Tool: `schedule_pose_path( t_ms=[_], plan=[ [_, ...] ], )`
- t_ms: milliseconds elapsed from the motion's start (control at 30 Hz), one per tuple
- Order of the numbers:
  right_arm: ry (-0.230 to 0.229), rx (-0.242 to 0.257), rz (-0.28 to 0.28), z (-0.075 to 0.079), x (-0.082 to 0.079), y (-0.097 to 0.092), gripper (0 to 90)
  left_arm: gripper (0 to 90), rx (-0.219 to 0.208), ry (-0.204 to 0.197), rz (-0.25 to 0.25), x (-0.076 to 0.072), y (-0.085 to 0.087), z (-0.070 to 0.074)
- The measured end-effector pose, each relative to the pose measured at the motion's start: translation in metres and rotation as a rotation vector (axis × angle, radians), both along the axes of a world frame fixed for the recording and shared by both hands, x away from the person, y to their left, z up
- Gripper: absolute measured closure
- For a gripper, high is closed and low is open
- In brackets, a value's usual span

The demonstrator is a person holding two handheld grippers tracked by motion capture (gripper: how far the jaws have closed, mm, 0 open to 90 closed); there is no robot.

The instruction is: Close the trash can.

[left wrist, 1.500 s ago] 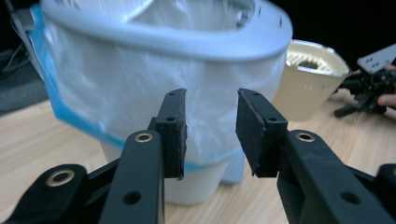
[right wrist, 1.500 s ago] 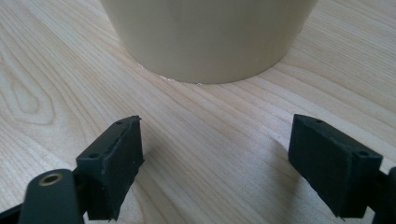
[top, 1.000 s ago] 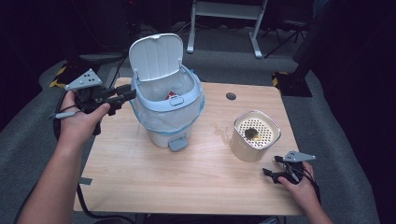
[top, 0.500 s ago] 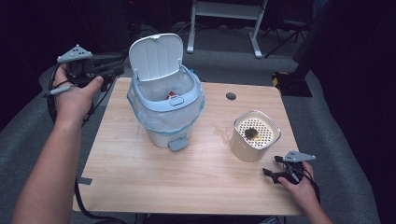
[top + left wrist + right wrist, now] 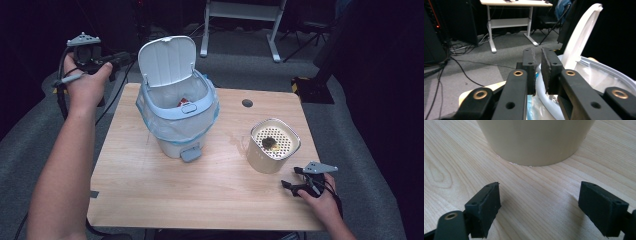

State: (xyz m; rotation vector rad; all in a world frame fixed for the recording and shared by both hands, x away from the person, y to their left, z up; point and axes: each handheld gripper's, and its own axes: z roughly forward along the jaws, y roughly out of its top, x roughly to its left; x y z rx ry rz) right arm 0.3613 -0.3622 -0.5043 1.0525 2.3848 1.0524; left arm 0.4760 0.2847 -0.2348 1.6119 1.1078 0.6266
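The left gripper (image 5: 112,59), jaws just closing on nothing, hangs off the table's (image 5: 150,195) far-left corner beside the open-lidded bin (image 5: 177,117); the right gripper (image 5: 292,186) rests wide open before the beige strainer pot (image 5: 272,145); grasping that pot and tipping it binward looks next.

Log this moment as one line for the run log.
left gripper: fingers just closing, nothing between, beside bin lid | right gripper: open, near beige container | pedal bin: lid up

Dark lab: desk (image 5: 516,3), floor cables (image 5: 461,67)
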Motion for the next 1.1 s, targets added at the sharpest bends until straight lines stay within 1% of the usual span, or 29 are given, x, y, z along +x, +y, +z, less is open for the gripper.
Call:
schedule_pose_path(
  t_ms=[100,133,200,300,333,400,533,600,700,733,800,967,1033,1100],
  plan=[
    [0.000,0.000,0.000,0.000,0.000,0.000,17.8,86.4,0.008,0.011,-0.010,0.004,-0.004,-0.001],
    [0.000,0.000,0.000,0.000,0.000,0.000,17.8,87.7,0.011,0.010,-0.013,0.004,-0.006,-0.001],
    [-0.001,0.000,0.000,0.000,0.000,0.000,17.8,89.6,0.005,0.003,-0.020,0.007,-0.008,0.000],
    [0.000,0.001,-0.002,0.000,0.000,0.000,17.7,90.0,0.013,-0.011,-0.020,0.009,-0.011,0.002],
    [-0.001,0.001,-0.001,0.000,0.000,0.000,17.7,90.0,0.008,-0.013,-0.019,0.010,-0.012,0.002],
    [-0.001,0.001,-0.001,0.000,0.000,0.000,17.8,90.0,0.000,-0.009,-0.032,0.012,-0.014,0.004],
    [-0.001,0.001,-0.001,0.000,0.000,0.000,17.7,90.0,0.012,-0.007,-0.057,0.013,-0.020,0.006],
    [0.000,0.001,-0.002,0.000,0.000,0.000,17.8,90.0,0.020,-0.007,-0.060,0.012,-0.021,0.007],
    [0.000,0.001,-0.001,0.000,0.000,0.000,17.8,90.0,-0.002,-0.002,-0.083,0.008,-0.021,0.006],
    [-0.001,0.001,-0.002,0.000,0.000,0.000,17.8,90.0,-0.003,0.001,-0.091,0.006,-0.022,0.006],
    [0.000,0.001,-0.002,0.000,0.000,0.000,17.8,90.0,0.010,-0.001,-0.113,0.001,-0.024,0.006],
    [0.000,0.000,0.000,0.000,0.000,0.000,17.7,90.0,0.070,-0.008,-0.150,-0.012,-0.032,0.006],
    [0.000,0.000,-0.001,0.000,0.000,0.000,17.7,90.0,0.080,-0.008,-0.170,-0.016,-0.036,0.005],
    [-0.001,0.000,-0.001,0.000,0.000,0.000,17.7,90.0,0.075,-0.010,-0.187,-0.020,-0.040,0.003]
  ],
)
